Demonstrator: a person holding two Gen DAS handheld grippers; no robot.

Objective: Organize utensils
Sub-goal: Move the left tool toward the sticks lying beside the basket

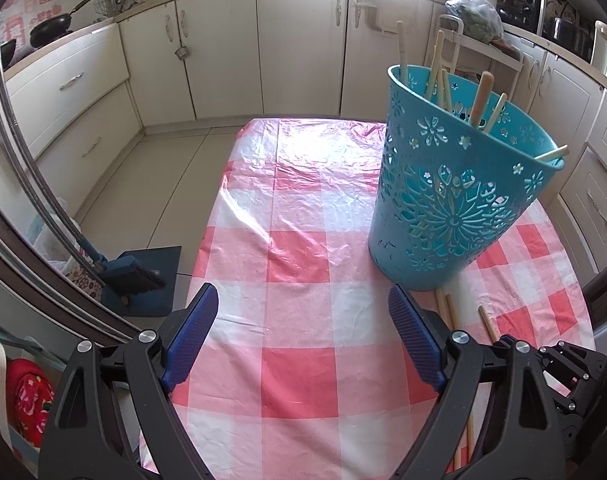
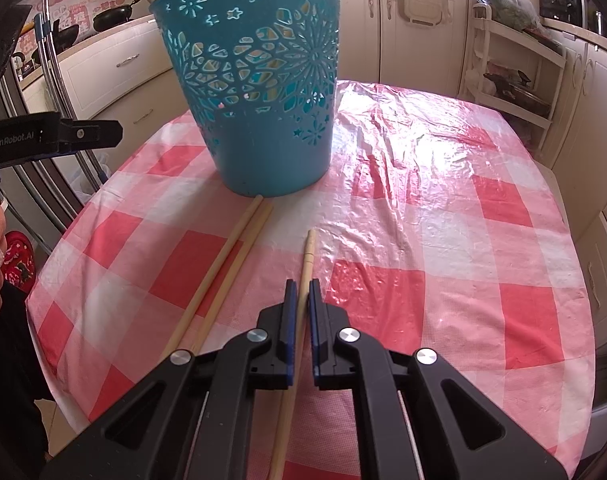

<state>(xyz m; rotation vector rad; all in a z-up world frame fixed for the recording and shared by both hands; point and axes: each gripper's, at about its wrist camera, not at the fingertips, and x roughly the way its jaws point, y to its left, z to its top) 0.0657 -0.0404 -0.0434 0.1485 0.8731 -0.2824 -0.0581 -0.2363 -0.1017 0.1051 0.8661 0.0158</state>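
A blue perforated basket (image 1: 455, 196) stands on the checked table and holds several wooden utensil handles (image 1: 479, 98). It also shows in the right wrist view (image 2: 259, 80). My right gripper (image 2: 302, 285) is shut on a wooden stick (image 2: 308, 256) that lies along the table and points toward the basket. Two more wooden sticks (image 2: 231, 248) lie side by side to its left, their far ends at the basket's base. My left gripper (image 1: 303, 300) is open and empty above the cloth, left of the basket. Stick ends (image 1: 447, 312) show by its right finger.
The table carries a red and white checked plastic cloth (image 2: 443, 216). Cream kitchen cabinets (image 1: 263, 48) run along the back and both sides. A white shelf rack (image 2: 515, 76) stands past the table's far right. A broom and dustpan (image 1: 139, 276) lie on the floor at left.
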